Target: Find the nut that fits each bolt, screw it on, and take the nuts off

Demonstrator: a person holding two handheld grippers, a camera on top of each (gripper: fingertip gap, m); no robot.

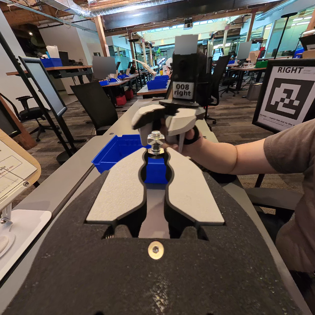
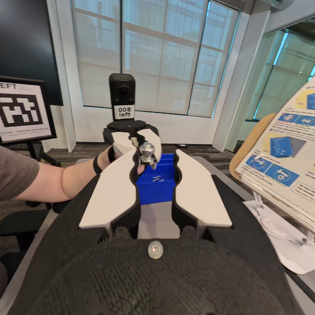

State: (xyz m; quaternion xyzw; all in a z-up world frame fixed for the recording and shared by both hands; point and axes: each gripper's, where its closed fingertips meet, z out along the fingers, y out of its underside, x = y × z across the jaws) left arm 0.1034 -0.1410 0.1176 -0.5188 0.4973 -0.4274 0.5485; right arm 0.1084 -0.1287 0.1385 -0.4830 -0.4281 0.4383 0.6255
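My left gripper (image 1: 156, 153) is shut on the head of a silver bolt (image 1: 155, 150) and holds it upright above the blue bin (image 1: 117, 153). A silver hex nut (image 1: 156, 139) sits on the bolt's thread, near the top. My right gripper (image 2: 156, 152) is open and empty. Its left finger is beside the bolt (image 2: 148, 159) and nut (image 2: 146, 148). In the left wrist view the right gripper (image 1: 161, 136) stands behind the nut, its fingers (image 1: 179, 122) spread to either side. In the right wrist view the left gripper (image 2: 147, 162) faces me.
The blue bin (image 2: 155, 190) on the grey table (image 1: 68, 187) holds several small bolts (image 2: 157, 179). An instruction board (image 2: 281, 153) stands on a white base at the right. Framed marker signs (image 1: 286, 97) (image 2: 22, 109) stand at both ends. The person's arms (image 1: 221, 158) reach in. The grippers are tip to tip, or close to it.
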